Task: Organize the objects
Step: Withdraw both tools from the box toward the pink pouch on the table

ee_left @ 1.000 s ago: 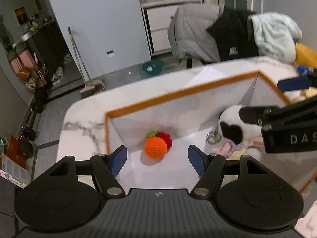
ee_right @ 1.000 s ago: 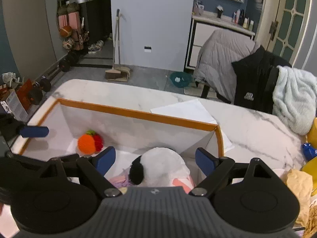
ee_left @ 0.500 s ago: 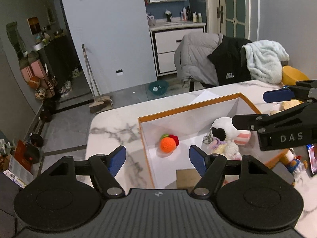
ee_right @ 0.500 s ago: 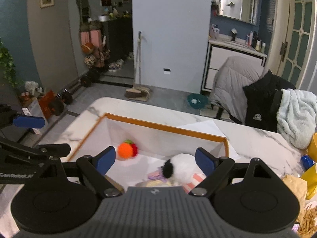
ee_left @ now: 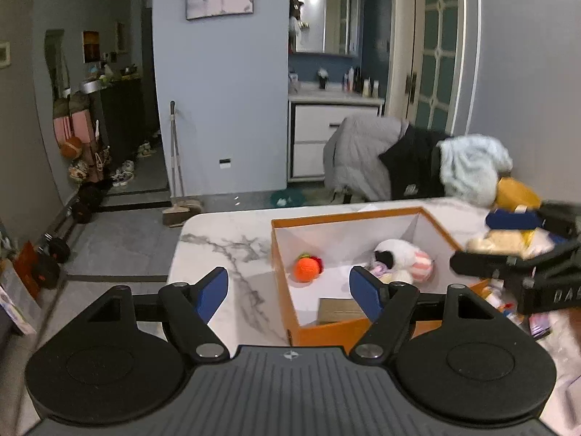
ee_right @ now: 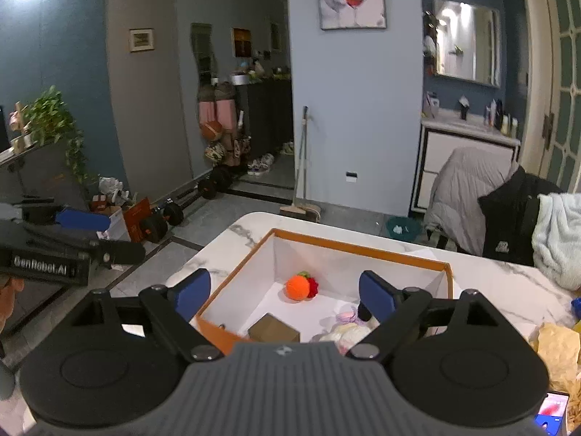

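Toys sit inside the orange box (ee_left: 381, 215): crocheted orange (ee_left: 307, 269), plush (ee_left: 403, 258). Left gripper (ee_left: 288, 292) and right gripper (ee_right: 285, 294) both released, empty, above it. I judge clutter beside the box (ee_right: 555, 341) comes next; I'd approach low and square.

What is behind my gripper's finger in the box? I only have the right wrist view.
Observer: A white plush with a black patch, lying inside the box.
Operator: Does it touch the orange ball?
Observer: No. The ball lies apart from it, with bare box floor between them.
Operator: Is the left gripper carrying anything?
Observer: No. The left gripper is open and empty, its jaws spread over the box's near corner.
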The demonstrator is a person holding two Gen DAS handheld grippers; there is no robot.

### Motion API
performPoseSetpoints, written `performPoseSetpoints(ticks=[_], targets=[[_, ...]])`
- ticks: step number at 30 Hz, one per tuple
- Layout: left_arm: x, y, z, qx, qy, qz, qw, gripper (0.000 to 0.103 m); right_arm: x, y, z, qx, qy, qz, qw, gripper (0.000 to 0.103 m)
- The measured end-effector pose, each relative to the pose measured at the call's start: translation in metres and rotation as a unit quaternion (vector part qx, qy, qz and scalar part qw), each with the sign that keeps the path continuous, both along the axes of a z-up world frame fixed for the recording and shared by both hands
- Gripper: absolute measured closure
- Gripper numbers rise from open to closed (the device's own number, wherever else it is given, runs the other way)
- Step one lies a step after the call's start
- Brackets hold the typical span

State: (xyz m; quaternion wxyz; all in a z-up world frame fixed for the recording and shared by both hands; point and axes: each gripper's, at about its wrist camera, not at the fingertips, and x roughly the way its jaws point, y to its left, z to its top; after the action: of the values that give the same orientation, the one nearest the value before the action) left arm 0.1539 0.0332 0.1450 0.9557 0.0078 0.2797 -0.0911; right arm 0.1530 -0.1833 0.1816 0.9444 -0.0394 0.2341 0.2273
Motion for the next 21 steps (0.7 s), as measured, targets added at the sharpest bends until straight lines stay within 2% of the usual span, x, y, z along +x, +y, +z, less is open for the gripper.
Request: performPoseSetpoints(ticks=[3, 8, 12, 15, 18, 21], targets=[[-0.013, 0.009, -0.012, -0.027, -0.004, 0.004, 0.9996, 0.014, -0.015, -0.001, -0.011, -0.01, 0.0, 0.011, 1.0, 0.013], [-0.028, 0.012, -0.045, -0.004, -0.004, 0.006, 1.0, 0.014, -0.037, -0.002, -0.037, -0.038, 0.007, 0.012, 0.999, 0.013], [-0.03, 0.013, -0.08, 0.002, 0.022, 0.007, 0.9997, 0.014, -0.052, 0.0, -0.063, -0.067, 0.009, 0.012, 0.998, 0.013], [-0.028, 0.016, -0.102, -0.018, 0.044, 0.016, 0.9988, 0.014, -0.062, 0.001, -0.081, -0.077, 0.017, 0.015, 0.997, 0.013], [-0.031, 0.017, -0.117, -0.038, 0.06, 0.017, 0.9973, 0.014, -0.068, 0.003, -0.097, -0.092, 0.018, 0.018, 0.995, 0.013], [-0.032, 0.007, -0.125, -0.029, 0.062, 0.001, 0.9976, 0.014, -0.074, 0.005, -0.117, -0.09, 0.03, 0.029, 0.995, 0.013]])
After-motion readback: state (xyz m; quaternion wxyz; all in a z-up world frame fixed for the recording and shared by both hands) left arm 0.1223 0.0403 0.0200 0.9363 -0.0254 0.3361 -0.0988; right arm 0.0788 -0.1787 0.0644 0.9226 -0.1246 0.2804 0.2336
